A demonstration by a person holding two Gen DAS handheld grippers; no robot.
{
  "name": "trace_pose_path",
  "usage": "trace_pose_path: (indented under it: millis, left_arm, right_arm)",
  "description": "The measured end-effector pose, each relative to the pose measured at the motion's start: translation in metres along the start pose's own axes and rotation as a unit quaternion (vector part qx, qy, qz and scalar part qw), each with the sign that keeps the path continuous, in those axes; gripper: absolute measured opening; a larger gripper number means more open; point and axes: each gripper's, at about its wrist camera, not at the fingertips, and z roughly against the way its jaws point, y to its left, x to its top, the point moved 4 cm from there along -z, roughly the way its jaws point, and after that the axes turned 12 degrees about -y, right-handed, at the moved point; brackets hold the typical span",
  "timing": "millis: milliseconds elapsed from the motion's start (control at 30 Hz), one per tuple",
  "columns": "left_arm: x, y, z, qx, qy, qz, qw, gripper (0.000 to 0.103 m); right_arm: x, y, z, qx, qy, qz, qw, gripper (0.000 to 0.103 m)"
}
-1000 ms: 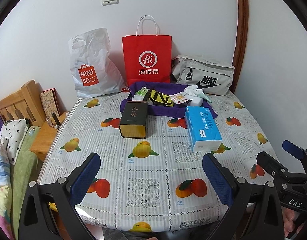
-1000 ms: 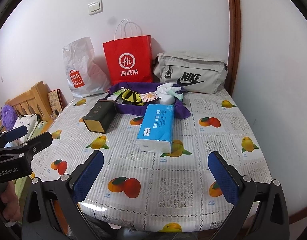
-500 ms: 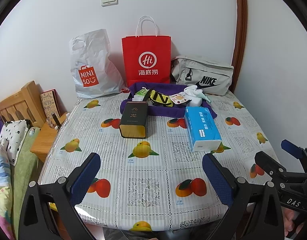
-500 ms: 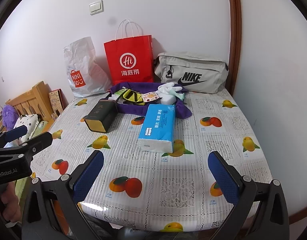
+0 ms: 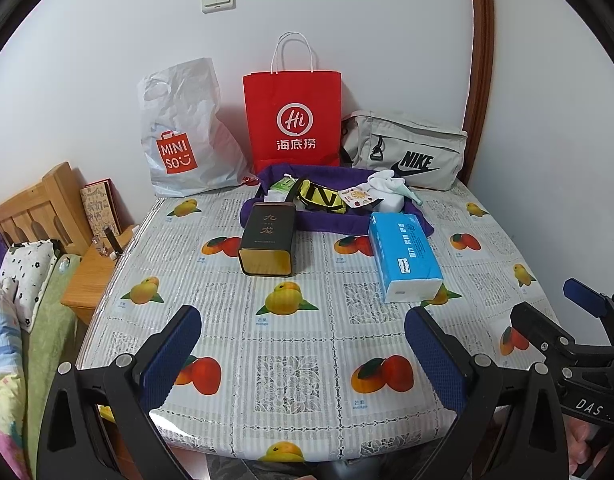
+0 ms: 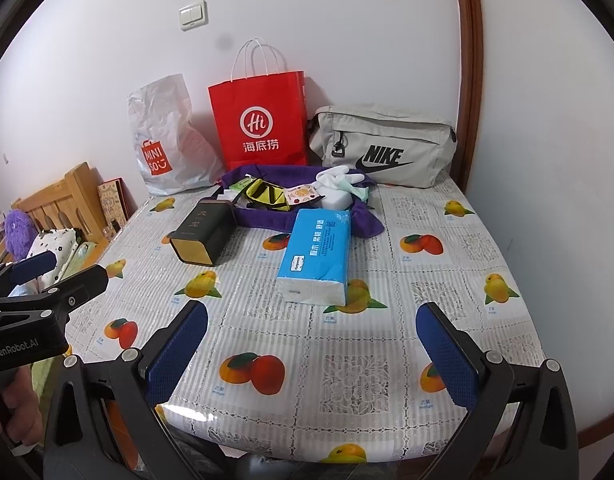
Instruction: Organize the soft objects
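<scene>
While both tools hover low at the near edge of the desk (image 5: 307,344), the left gripper (image 5: 303,354) is spread wide and holds nothing. Going left to right along the back wall stand a white Miniso bag (image 5: 187,132), a red paper bag (image 5: 293,116) and a grey Nike pouch (image 5: 407,152). Just in front of them lies a purple towel (image 5: 327,222) heaped with small things: a yellow-and-black strap (image 5: 321,199), white socks (image 5: 383,182) and a white block (image 5: 387,202). A dark tin (image 5: 268,242) lies on its side at the towel's left front, and a blue tissue pack (image 5: 403,258) at its right front. The right gripper (image 6: 313,354) is likewise spread wide and empty, well apart from the pack.
</scene>
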Motion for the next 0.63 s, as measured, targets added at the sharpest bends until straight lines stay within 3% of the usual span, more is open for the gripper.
trace_pose_path:
  millis: [633]
  left_arm:
    - [-0.0008,-0.0002,0.0004,0.000,-0.002,0.000,1.0000,0.103]
  right_arm:
    - [-0.0025,-0.0029,-0.0011,0.000,0.003,0.002,1.000,0.103]
